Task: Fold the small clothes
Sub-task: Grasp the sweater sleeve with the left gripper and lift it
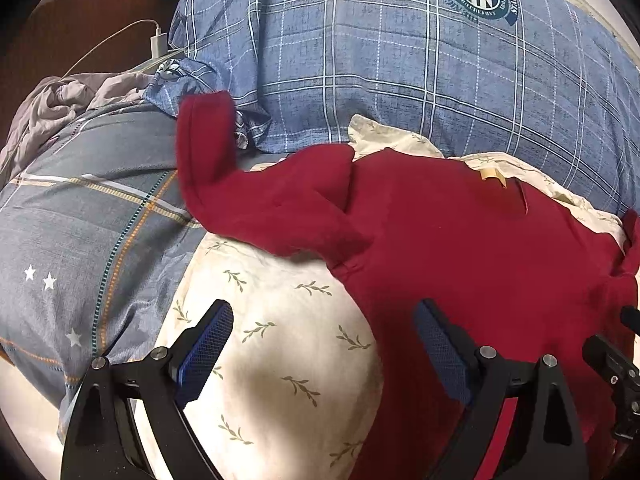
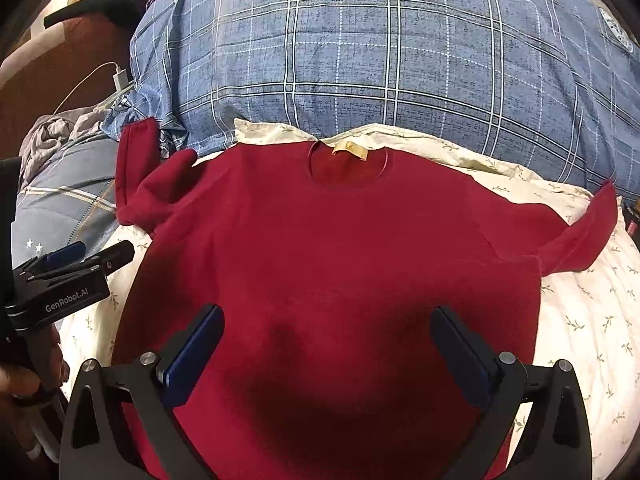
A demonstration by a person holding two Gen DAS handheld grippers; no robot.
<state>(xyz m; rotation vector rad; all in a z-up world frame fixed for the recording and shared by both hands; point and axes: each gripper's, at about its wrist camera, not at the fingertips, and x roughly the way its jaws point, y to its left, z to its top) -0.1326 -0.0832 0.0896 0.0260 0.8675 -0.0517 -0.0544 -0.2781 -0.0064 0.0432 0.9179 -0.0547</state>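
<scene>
A small dark red sweater (image 2: 340,248) lies flat on a cream leaf-print sheet (image 2: 580,320), collar with a tan label (image 2: 350,148) at the far side. Its left sleeve (image 1: 248,196) bends up toward the blue quilt; the right sleeve (image 2: 584,232) spreads out to the right. My right gripper (image 2: 326,320) hovers open over the sweater's lower middle. My left gripper (image 1: 324,316) is open too, above the sheet at the sweater's left edge, with one finger over red cloth. The left gripper (image 2: 96,256) also shows at the left of the right wrist view.
A bulky blue plaid quilt (image 1: 400,64) with a round emblem rises right behind the sweater. A grey-blue plaid bedcover (image 1: 80,220) lies to the left, with crumpled grey cloth (image 1: 52,100) and a white charger with cable (image 1: 158,42) beyond. A hand (image 2: 24,384) holds the left gripper.
</scene>
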